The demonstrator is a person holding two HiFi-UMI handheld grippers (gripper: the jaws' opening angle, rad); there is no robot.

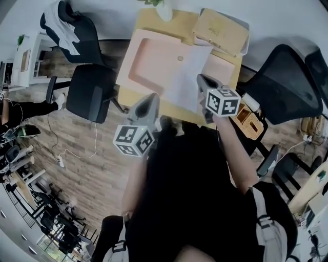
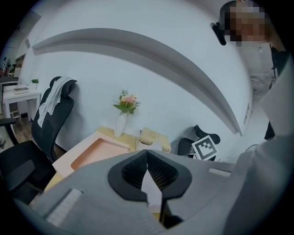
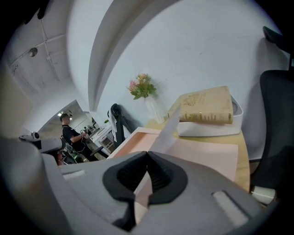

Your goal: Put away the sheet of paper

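Observation:
A white sheet of paper (image 1: 187, 71) hangs over a shallow pink tray (image 1: 146, 64) on the wooden table (image 1: 146, 20). My right gripper (image 1: 201, 80) is shut on the sheet's near right edge. In the right gripper view the paper (image 3: 166, 131) runs up and away from the closed jaws (image 3: 148, 157), above the tray (image 3: 206, 153). My left gripper (image 1: 152, 98) is at the sheet's near left corner, over the table's front edge. Its pads (image 2: 161, 172) meet at the tips, and I cannot make out paper pinched between them. The tray (image 2: 98, 153) lies ahead of it.
A tan box in a white bin (image 1: 220, 30) stands at the table's back right, a vase of flowers (image 1: 164, 10) at the back. Black office chairs flank the table at left (image 1: 89, 92) and right (image 1: 284, 89). A wooden crate (image 1: 248, 120) sits by the right chair.

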